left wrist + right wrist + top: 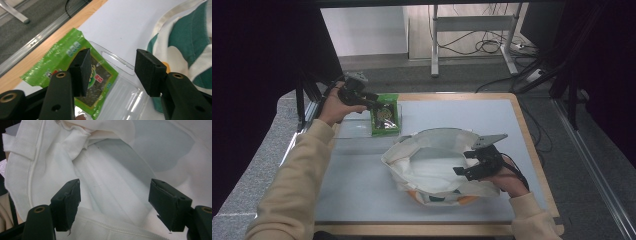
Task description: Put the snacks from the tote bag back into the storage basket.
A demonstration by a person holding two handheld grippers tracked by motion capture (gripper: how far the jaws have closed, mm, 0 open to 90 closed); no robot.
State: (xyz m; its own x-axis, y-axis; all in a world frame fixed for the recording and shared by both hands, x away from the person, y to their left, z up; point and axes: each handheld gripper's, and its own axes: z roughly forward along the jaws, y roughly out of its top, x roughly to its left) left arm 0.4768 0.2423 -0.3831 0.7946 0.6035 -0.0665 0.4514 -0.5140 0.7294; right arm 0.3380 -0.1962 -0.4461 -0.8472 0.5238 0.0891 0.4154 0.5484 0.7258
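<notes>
The left gripper [371, 103] is held at the far left corner of the table [362, 175], its jaws parted about halfway with nothing clamped between them; in the left gripper view one pad [83, 71] is seen over the green seaweed packet [72, 72], without it being clear whether contact is made. The packet [385, 115] is laid in a clear plastic tray [357, 129] near the far left edge. Toward the middle and right, a white cloth bag [432, 170] is spread with its mouth open, and no contents are seen inside. At its right rim, the right gripper [472, 162] is held with jaws wide apart, bag cloth [100, 182] lying between them but not pinched. The table is grey-topped with a wooden border; beyond it, grey carpet and cables [492, 47] are seen.
</notes>
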